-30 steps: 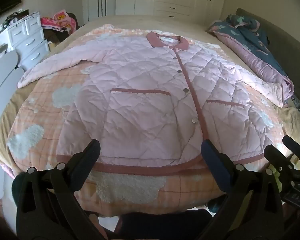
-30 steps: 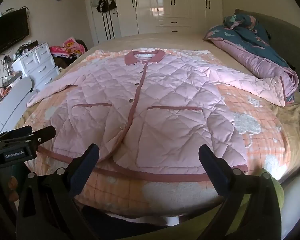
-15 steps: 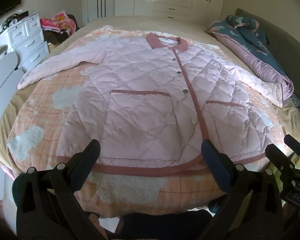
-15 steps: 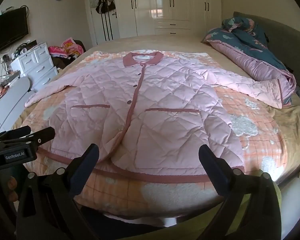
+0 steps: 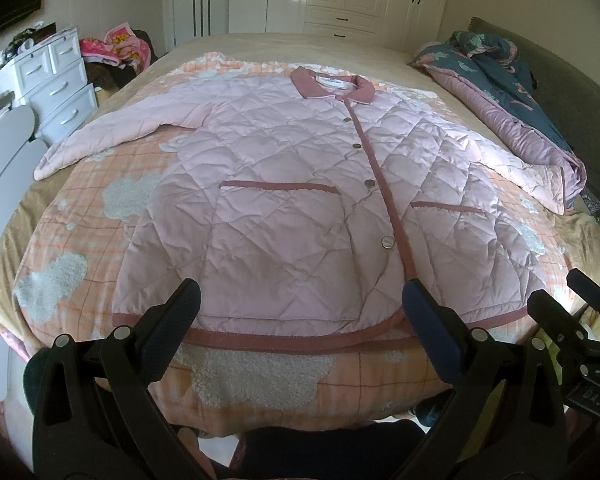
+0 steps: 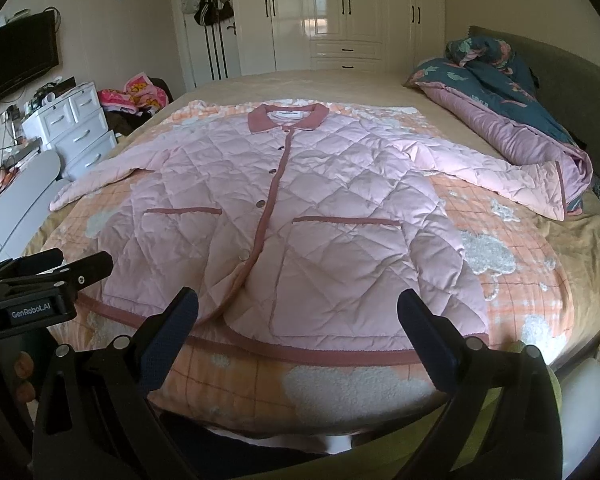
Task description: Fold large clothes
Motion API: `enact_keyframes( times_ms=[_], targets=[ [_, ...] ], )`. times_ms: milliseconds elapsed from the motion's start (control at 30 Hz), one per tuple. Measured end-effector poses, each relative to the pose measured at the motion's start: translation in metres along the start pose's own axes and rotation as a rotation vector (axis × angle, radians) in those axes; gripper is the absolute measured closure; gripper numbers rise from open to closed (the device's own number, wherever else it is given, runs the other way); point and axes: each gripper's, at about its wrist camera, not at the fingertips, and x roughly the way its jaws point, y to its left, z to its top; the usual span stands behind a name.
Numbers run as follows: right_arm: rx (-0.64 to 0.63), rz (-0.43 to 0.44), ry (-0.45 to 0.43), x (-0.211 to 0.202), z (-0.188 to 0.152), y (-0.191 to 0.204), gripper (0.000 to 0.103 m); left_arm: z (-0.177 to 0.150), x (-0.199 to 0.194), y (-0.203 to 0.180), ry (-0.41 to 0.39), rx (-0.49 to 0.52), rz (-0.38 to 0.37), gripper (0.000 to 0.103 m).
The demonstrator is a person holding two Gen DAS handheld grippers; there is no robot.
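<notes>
Left wrist view: quilted pink jacket (image 5: 300, 208) lies face up and buttoned on the orange plaid blanket (image 5: 76, 208), collar at 12 o'clock, hem at 6. Sleeves are spread: one toward 9 o'clock, the other toward 3, its cuff reaching the rolled duvet (image 5: 512, 92). Left gripper (image 5: 300, 304) hangs over the hem, jaws spread wide, holding nothing.

Right wrist view: same jacket (image 6: 320, 208), placket running from 12 down to about 7 o'clock. Right gripper (image 6: 298, 308) hovers at the hem, jaws wide apart, empty. The left tool shows at 9 o'clock.

Judgement: folding not yet begun. The padding looks thick and springy, so bite deep on a cuff or the trimmed hem (image 6: 340, 354), not on loose quilting. Bring each sleeve across the chest first, keeping it flat.
</notes>
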Motion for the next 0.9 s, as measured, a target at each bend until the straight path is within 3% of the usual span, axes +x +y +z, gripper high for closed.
enact_keyframes(
  times_ms=[900],
  targets=[
    [-0.001,0.000,0.001,0.0014,-0.0006,0.0005,0.004,0.0020,0.0006,-0.0078,-0.007,0.014,0.006,0.009]
  ],
)
